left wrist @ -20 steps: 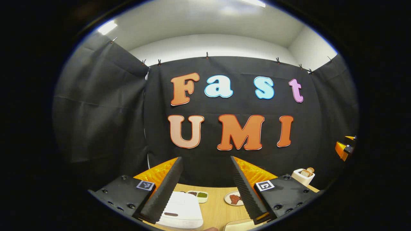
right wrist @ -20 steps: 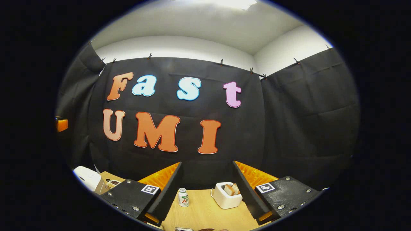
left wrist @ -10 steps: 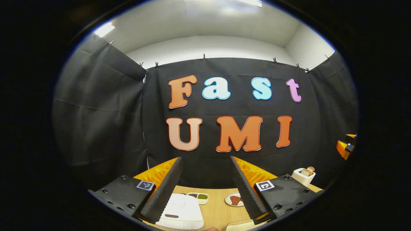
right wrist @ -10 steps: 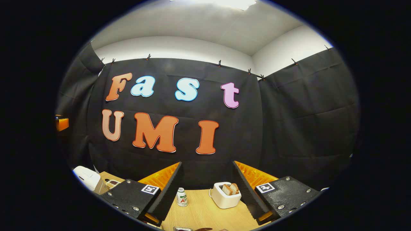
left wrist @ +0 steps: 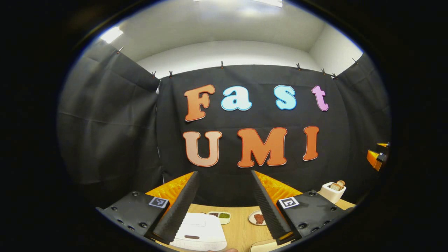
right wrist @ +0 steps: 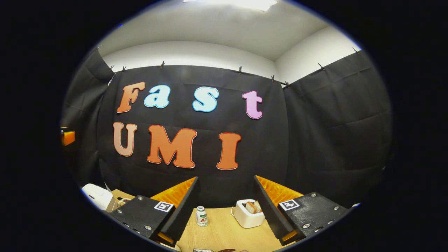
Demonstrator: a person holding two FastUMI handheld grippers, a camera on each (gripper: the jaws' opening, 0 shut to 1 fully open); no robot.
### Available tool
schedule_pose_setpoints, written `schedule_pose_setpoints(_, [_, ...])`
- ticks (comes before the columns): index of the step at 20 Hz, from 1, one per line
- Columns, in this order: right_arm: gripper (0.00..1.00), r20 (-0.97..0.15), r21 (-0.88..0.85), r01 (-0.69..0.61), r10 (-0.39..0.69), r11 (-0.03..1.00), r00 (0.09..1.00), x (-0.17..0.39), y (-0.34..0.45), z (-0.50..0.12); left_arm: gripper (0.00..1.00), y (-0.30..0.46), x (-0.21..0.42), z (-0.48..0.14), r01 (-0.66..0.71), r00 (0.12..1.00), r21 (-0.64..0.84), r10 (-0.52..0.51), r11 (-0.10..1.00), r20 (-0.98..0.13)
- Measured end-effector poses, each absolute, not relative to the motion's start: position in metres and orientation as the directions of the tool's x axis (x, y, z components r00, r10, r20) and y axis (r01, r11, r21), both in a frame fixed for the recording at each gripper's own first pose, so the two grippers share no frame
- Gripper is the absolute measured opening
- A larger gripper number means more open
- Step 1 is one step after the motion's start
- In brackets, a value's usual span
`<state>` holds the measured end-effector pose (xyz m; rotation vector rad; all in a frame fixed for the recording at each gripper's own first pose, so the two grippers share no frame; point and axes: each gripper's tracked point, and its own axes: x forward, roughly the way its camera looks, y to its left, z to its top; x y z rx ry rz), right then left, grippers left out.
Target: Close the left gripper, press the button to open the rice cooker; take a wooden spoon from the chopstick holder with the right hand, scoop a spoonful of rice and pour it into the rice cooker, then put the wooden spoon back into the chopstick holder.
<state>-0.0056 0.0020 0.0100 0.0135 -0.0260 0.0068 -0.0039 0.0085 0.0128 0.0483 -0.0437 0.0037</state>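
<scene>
The white rice cooker [left wrist: 199,231] sits shut on the wooden table, low in the left gripper view, with a dark oval button on its front. My left gripper [left wrist: 224,210] hangs above and behind it, open, nothing between its fingers. In the right gripper view the rice cooker [right wrist: 96,196] appears at the far left edge. My right gripper [right wrist: 225,210] is open and empty above the table. A dark utensil tip [right wrist: 225,250] peeks in at the bottom edge; what it belongs to is cut off.
Behind the cooker lie a small divided dish [left wrist: 219,216] and a plate of food [left wrist: 258,218]. A white toaster with bread [right wrist: 248,212] and a small bottle [right wrist: 201,215] stand on the table. The other gripper [left wrist: 376,158] shows at the right edge.
Both views have tilted slightly downward, so the table objects sit a little higher and more of the rice cooker shows. Both grippers stay open.
</scene>
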Motion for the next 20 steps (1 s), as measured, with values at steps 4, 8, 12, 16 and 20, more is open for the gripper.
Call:
schedule_pose_setpoints(4, [0.94,0.035,0.012,-0.02,0.02,1.0,0.999,-0.006,0.008,0.013,0.99,0.03,-0.005,0.02,-0.046,0.997,0.049,0.043,0.998,0.065])
schedule_pose_setpoints(8, [0.94,0.034,0.01,-0.029,0.028,1.0,0.999,-0.007,0.012,0.013,0.99,0.05,-0.005,0.023,-0.083,0.994,0.058,0.079,0.995,0.073])
schedule_pose_setpoints(12, [0.94,0.038,-0.004,-0.019,0.019,1.0,0.999,-0.008,0.008,0.014,0.98,0.067,-0.005,0.025,-0.099,0.993,0.054,0.095,0.994,0.066])
schedule_pose_setpoints(16, [0.94,0.036,-0.008,-0.01,0.01,1.0,0.999,-0.01,0.003,0.014,0.98,0.084,-0.001,0.024,-0.11,0.993,0.069,0.107,0.992,0.043])
schedule_pose_setpoints(20, [0.94,0.04,-0.025,-0.004,0.005,1.0,0.999,-0.011,0.001,0.013,0.98,0.107,0.008,-0.002,-0.148,0.987,0.032,0.15,0.988,-0.059])
